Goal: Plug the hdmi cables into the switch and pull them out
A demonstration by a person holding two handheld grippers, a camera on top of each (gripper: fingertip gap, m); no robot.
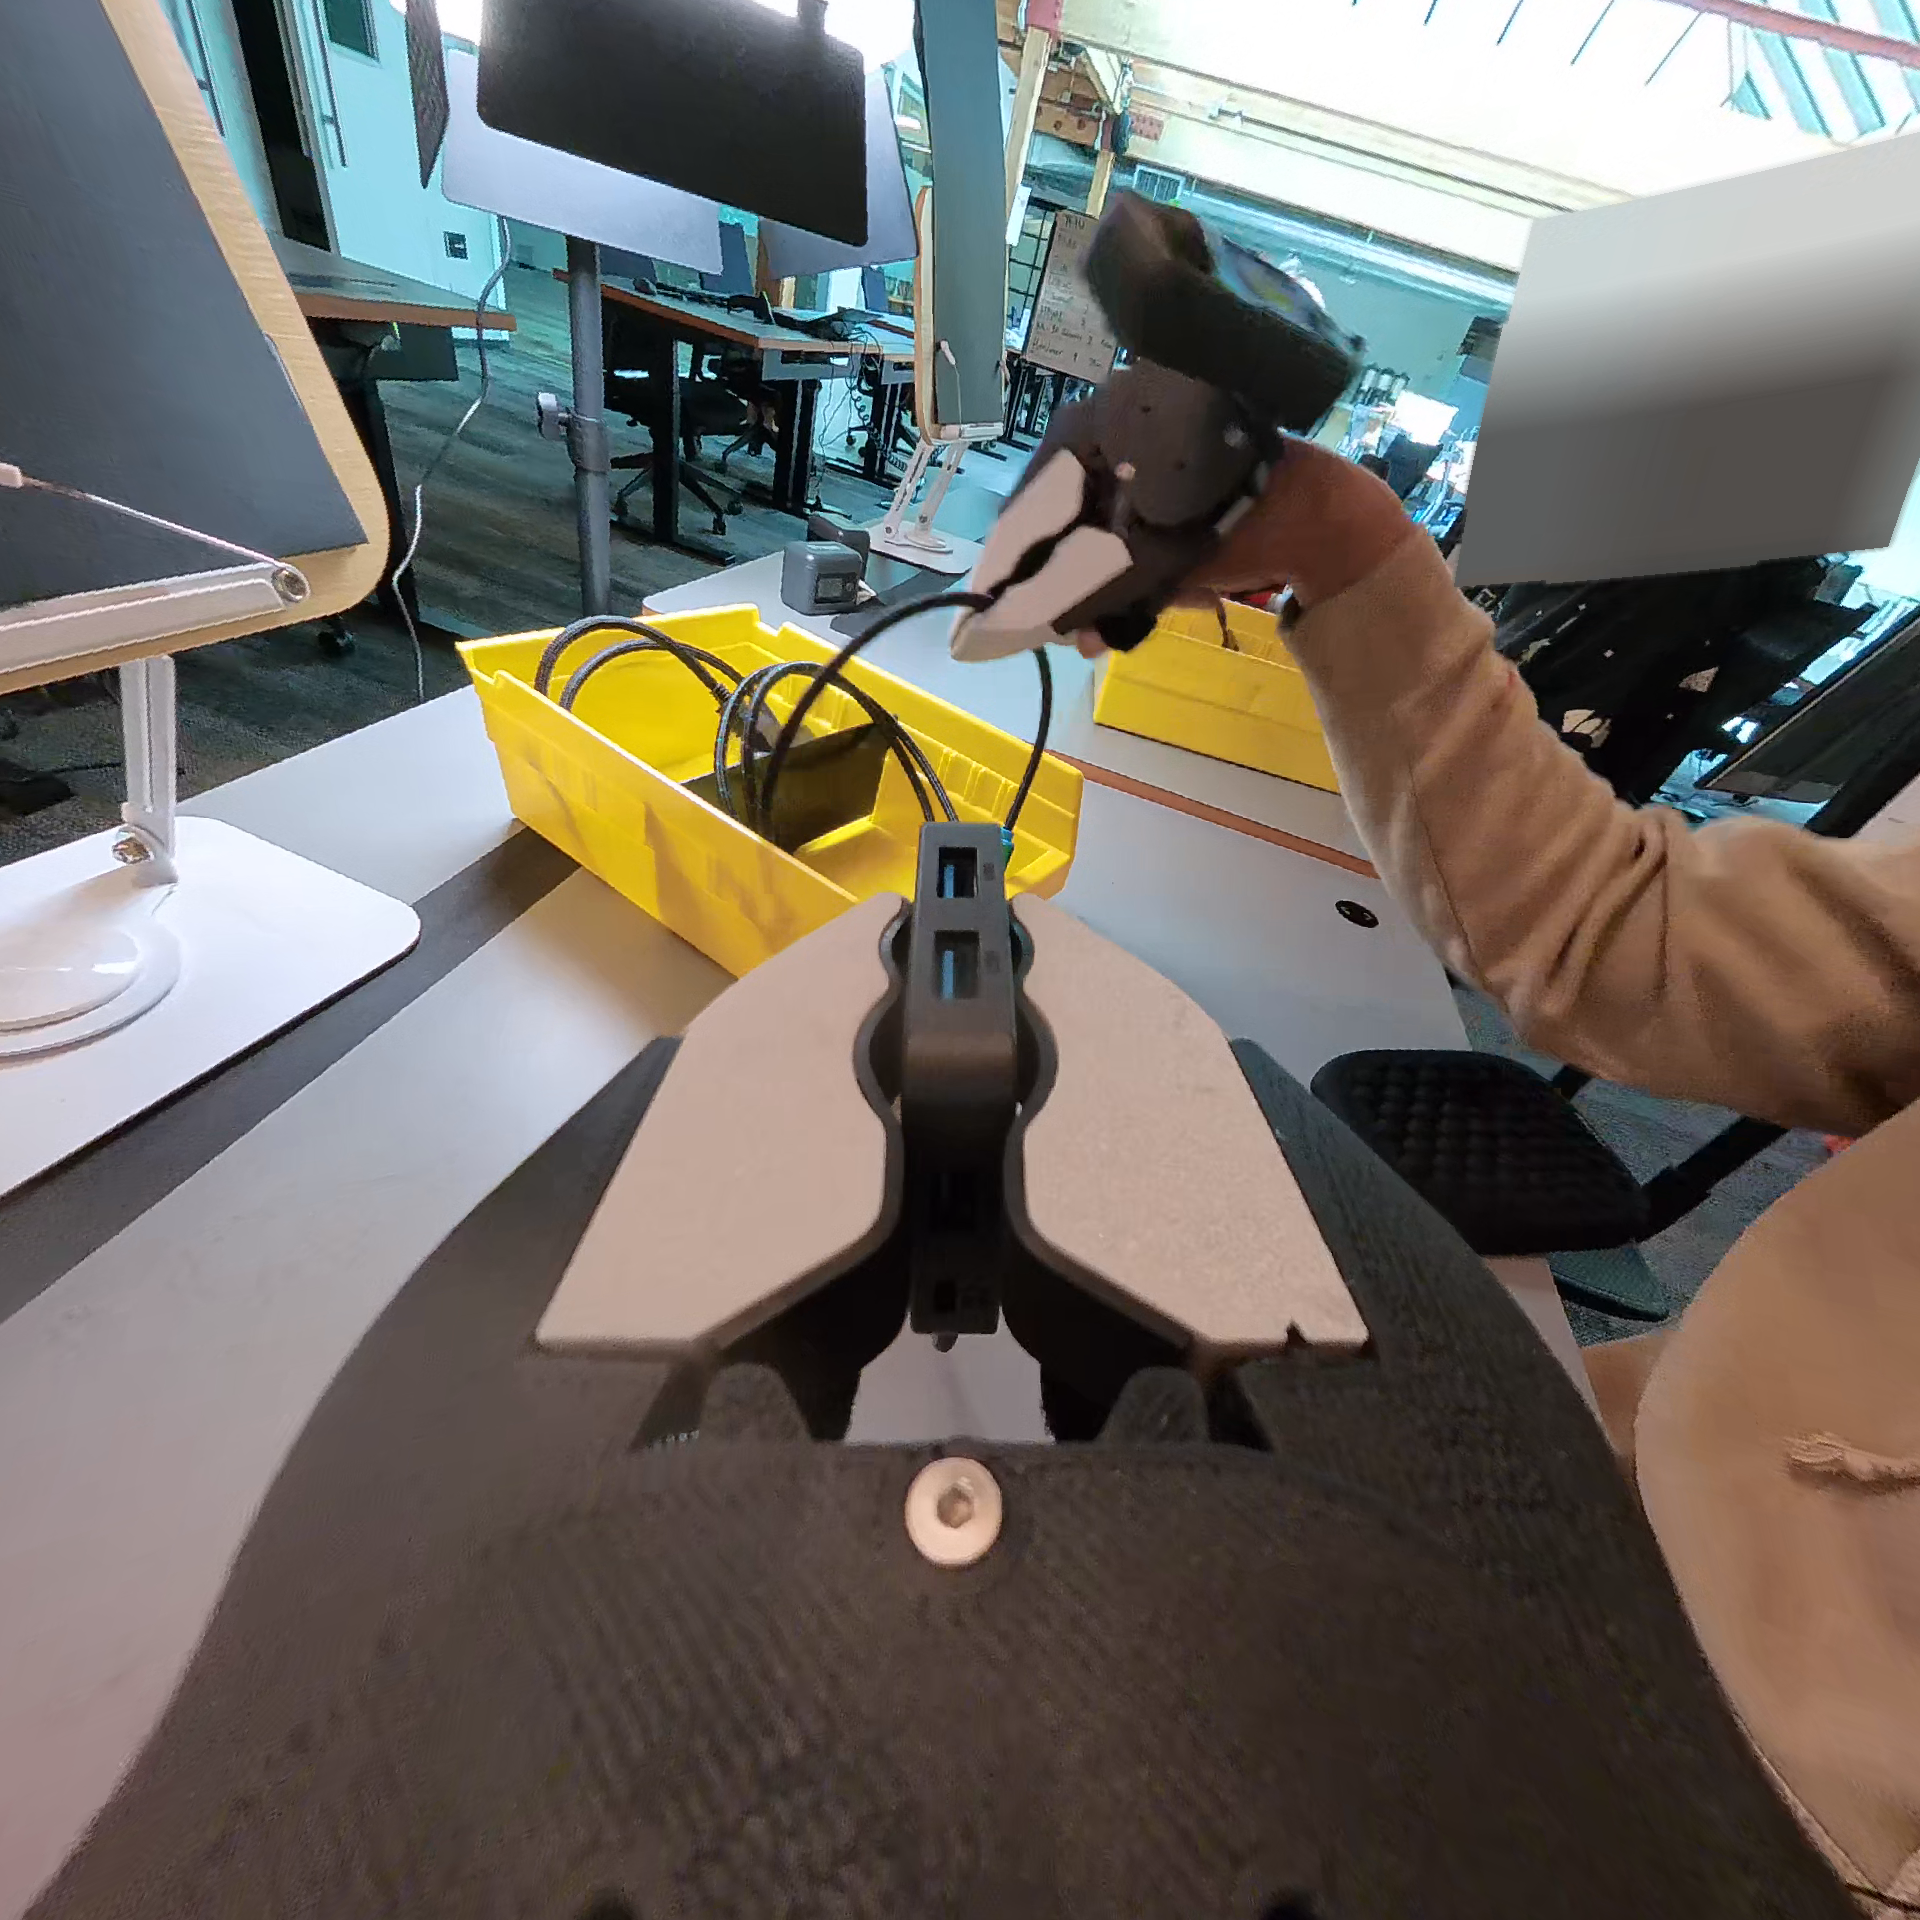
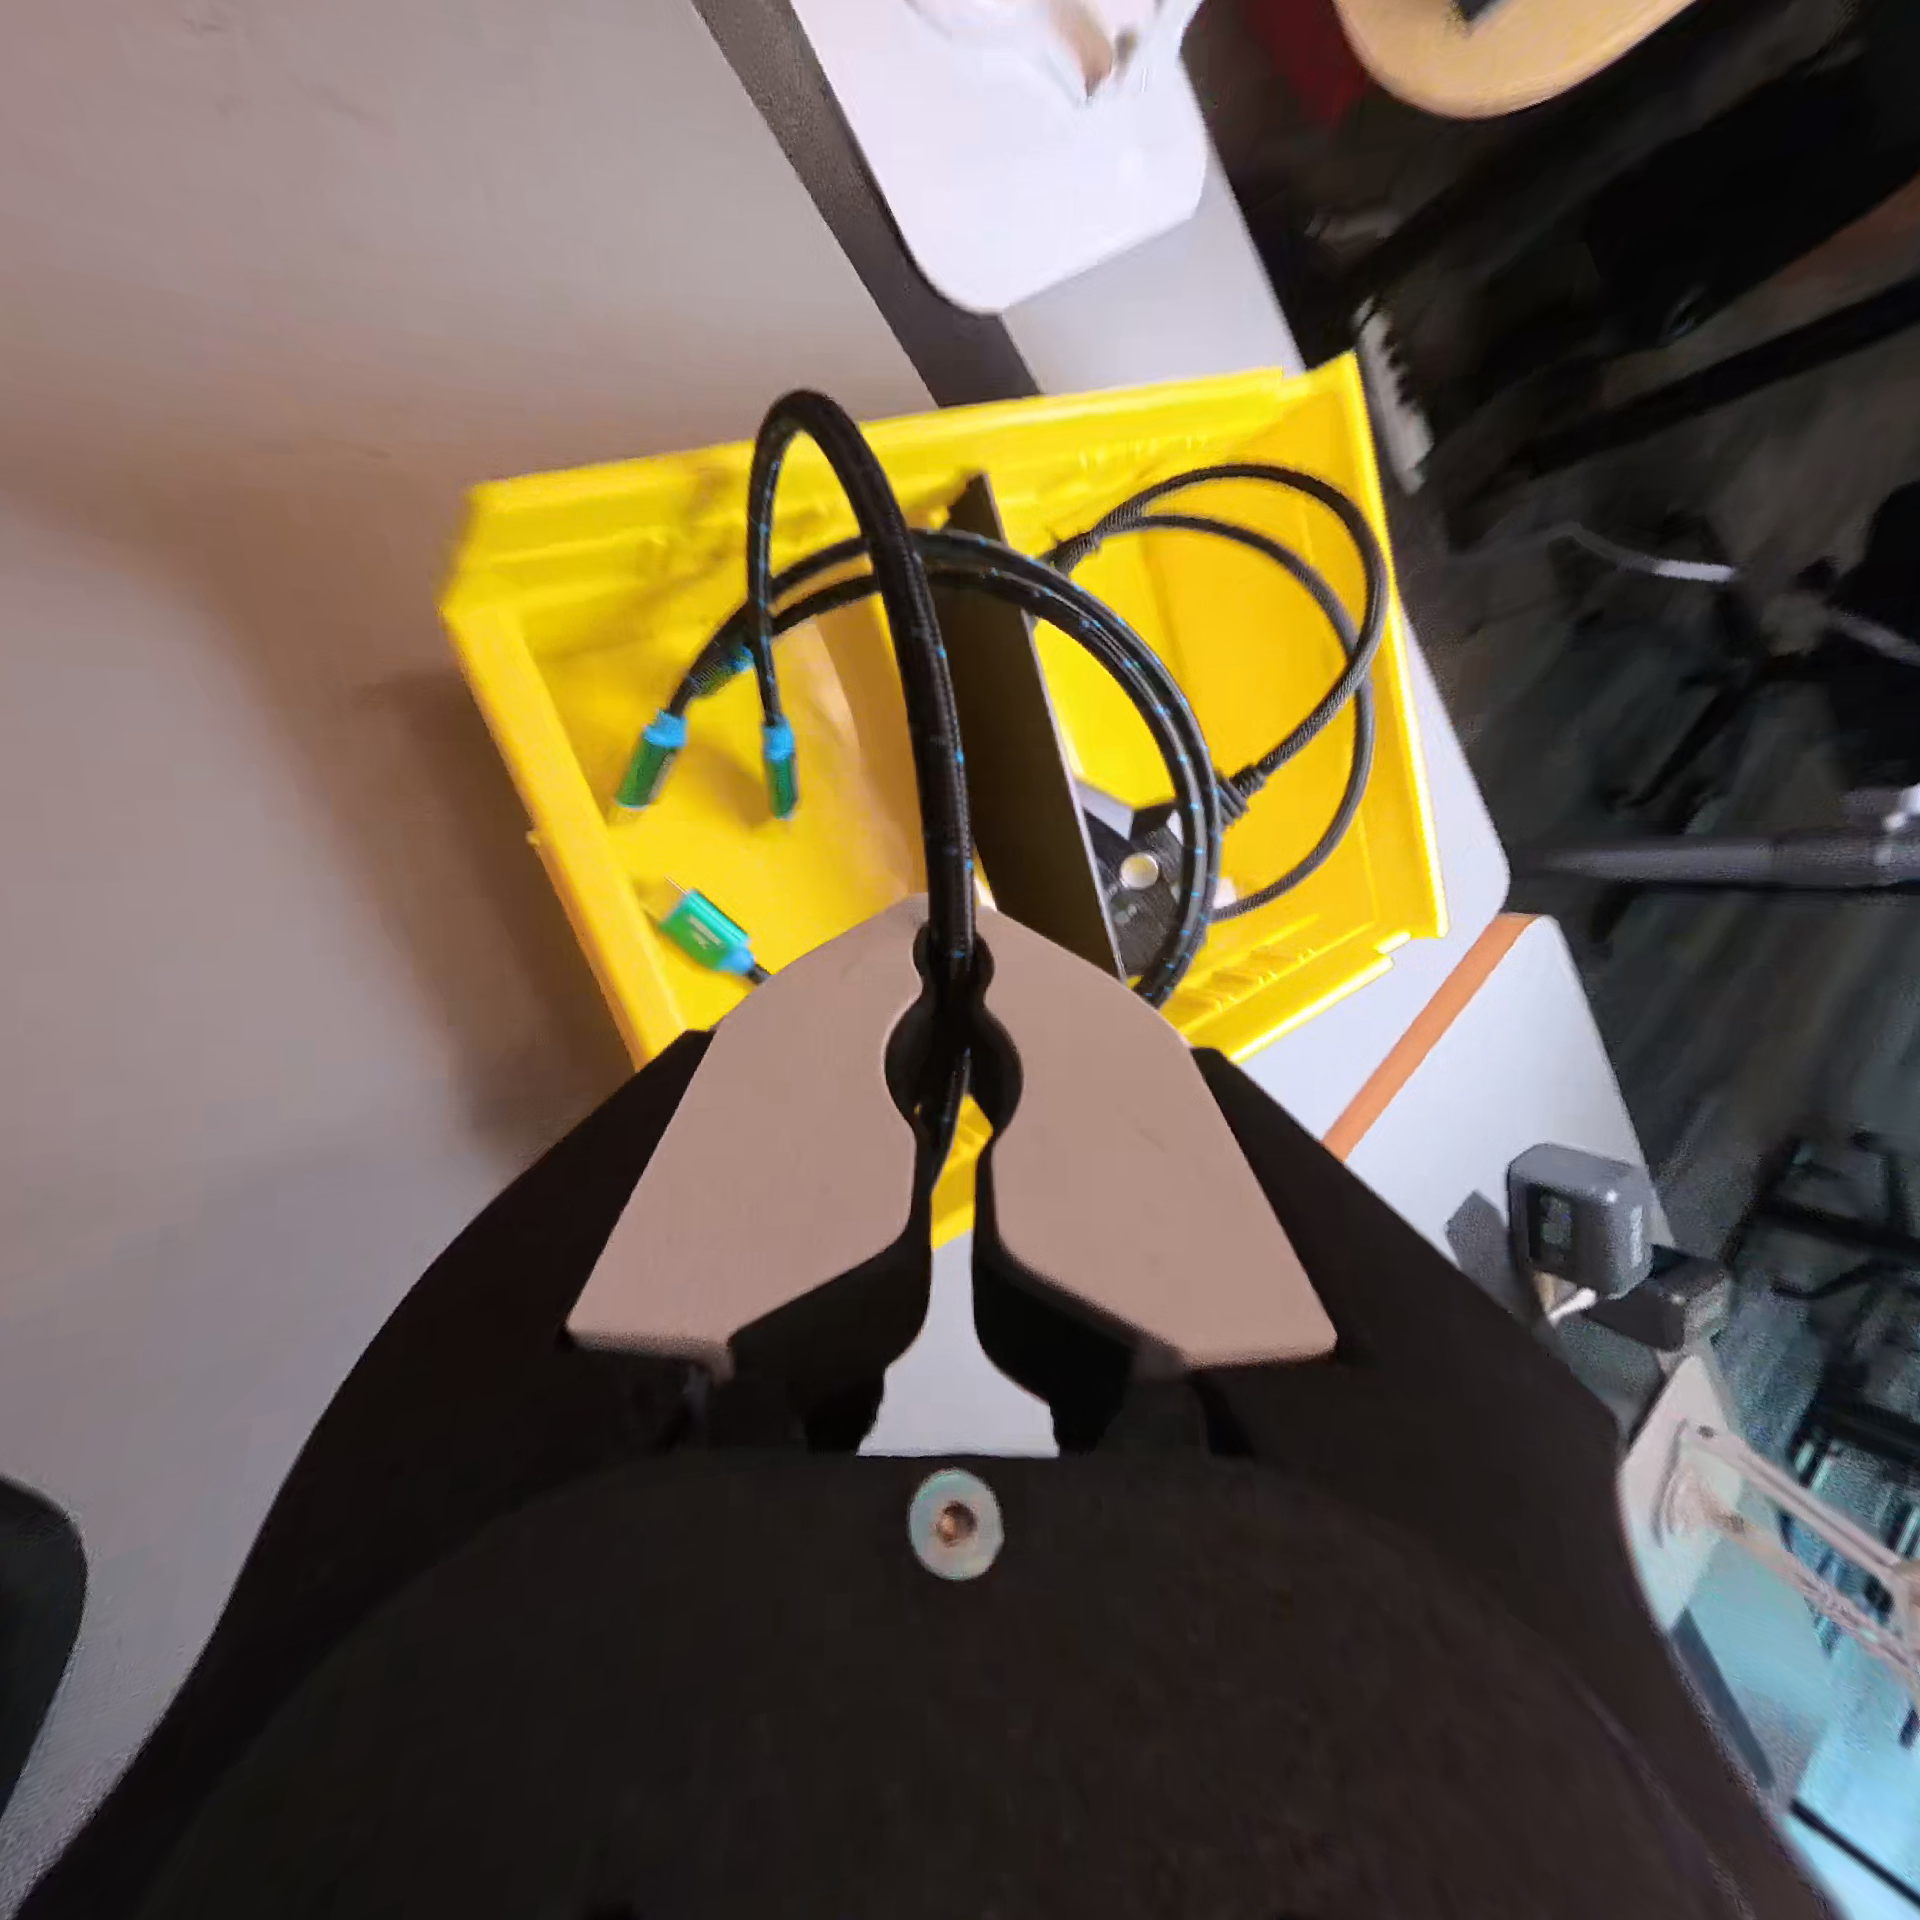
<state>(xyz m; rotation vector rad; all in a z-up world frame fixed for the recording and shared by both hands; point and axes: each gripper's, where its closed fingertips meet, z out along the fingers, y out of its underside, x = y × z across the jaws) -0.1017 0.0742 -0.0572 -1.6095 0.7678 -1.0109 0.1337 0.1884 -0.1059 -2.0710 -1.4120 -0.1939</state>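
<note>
Black switch [image 1: 961, 1049] clamped in the left gripper [image 1: 956, 935], long axis pointing away along the fingers, blue ports facing up, raised above the table [image 1: 312, 1403]. One braided cable [image 1: 1029, 727] seemingly plugged at the far right corner of the switch, arcing up and over to the right gripper [image 1: 997, 613]. Right gripper closed on that cable [image 2: 935, 727] partway along its length, not on a plug, held higher and beyond the switch, well apart from it. Likely next: pulling that cable free, or fetching another plug; right gripper nearer to both.

Yellow bin [image 1: 582, 748] just beyond the switch, split by a dark divider [image 2: 1013, 748]. One compartment holding three loose green plugs [image 2: 644, 764] with blue collars; the other, coiled black cable [image 2: 1309, 644] and a small dark object, too blurred to identify. Second yellow bin [image 1: 1195, 717] farther right, contents unclear.
</note>
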